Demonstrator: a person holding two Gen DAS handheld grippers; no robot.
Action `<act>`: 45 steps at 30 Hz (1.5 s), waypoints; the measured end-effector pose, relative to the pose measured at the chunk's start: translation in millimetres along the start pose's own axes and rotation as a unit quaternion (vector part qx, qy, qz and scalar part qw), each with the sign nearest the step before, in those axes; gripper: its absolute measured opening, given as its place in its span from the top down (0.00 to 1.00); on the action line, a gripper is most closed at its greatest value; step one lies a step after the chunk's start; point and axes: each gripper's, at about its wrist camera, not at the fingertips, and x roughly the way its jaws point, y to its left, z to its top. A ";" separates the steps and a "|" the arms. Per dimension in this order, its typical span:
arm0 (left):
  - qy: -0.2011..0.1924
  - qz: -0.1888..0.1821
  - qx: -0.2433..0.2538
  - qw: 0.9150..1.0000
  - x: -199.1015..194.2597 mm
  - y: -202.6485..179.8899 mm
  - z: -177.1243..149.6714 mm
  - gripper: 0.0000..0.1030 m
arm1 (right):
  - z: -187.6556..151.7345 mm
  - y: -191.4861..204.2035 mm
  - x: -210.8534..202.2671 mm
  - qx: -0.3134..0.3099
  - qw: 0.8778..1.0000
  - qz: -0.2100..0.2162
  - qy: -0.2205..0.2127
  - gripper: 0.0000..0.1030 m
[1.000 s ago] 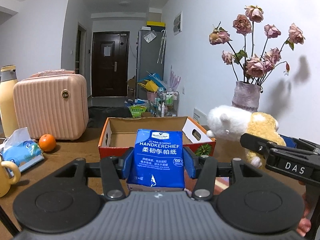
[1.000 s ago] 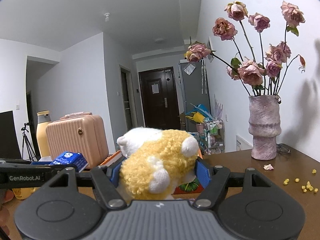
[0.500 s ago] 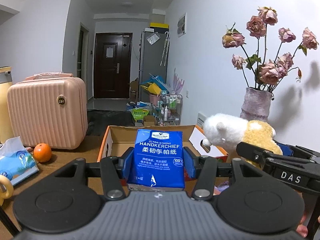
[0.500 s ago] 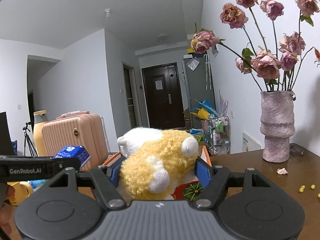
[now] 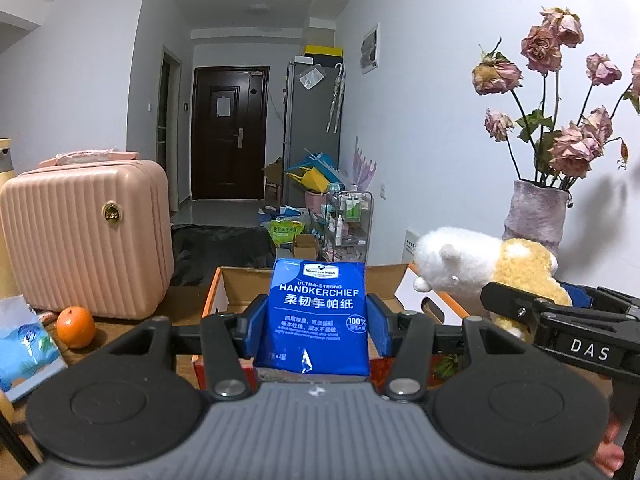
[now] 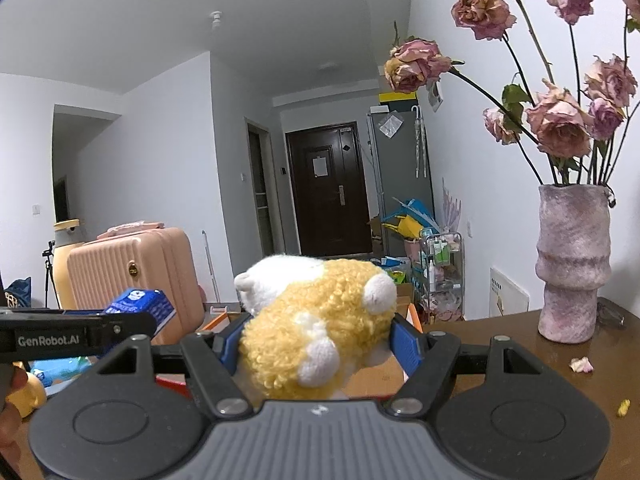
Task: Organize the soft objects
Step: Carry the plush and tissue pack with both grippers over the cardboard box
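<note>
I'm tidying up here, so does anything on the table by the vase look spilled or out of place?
Yes. A fallen pink petal and a small yellow crumb lie loose on the brown table near the vase, whose roses look dried and drooping.

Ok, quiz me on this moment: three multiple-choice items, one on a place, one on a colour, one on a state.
1. Where does the small orange fruit lie?
A. in the cardboard box
B. on the table before the pink ribbed suitcase
C. beside the vase

2. What colour is the handkerchief pack?
A. green
B. red
C. blue

3. How is the yellow-and-white plush toy held?
A. clamped in the right gripper jaws
B. lying loose in the box
C. pinned under the suitcase

Answers: 1 B, it sits at the suitcase's foot; 2 C, blue wrapper in the left gripper; 3 A, blue pads press its sides.
</note>
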 end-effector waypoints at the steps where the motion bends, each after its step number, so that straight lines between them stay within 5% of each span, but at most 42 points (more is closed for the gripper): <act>1: -0.001 0.001 0.000 1.000 3.5 0.8 1.3 0.50 | 1.4 -0.8 3.5 -0.001 1.000 0.000 0.000 0.31; 31: 0.023 0.030 0.005 0.999 102.2 19.8 16.7 0.50 | 19.3 -11.4 105.4 -0.039 0.997 0.005 0.059 0.31; 45: 0.066 0.061 0.005 0.996 147.8 22.5 3.7 0.49 | 5.0 -21.3 148.3 -0.022 0.994 -0.018 0.109 0.31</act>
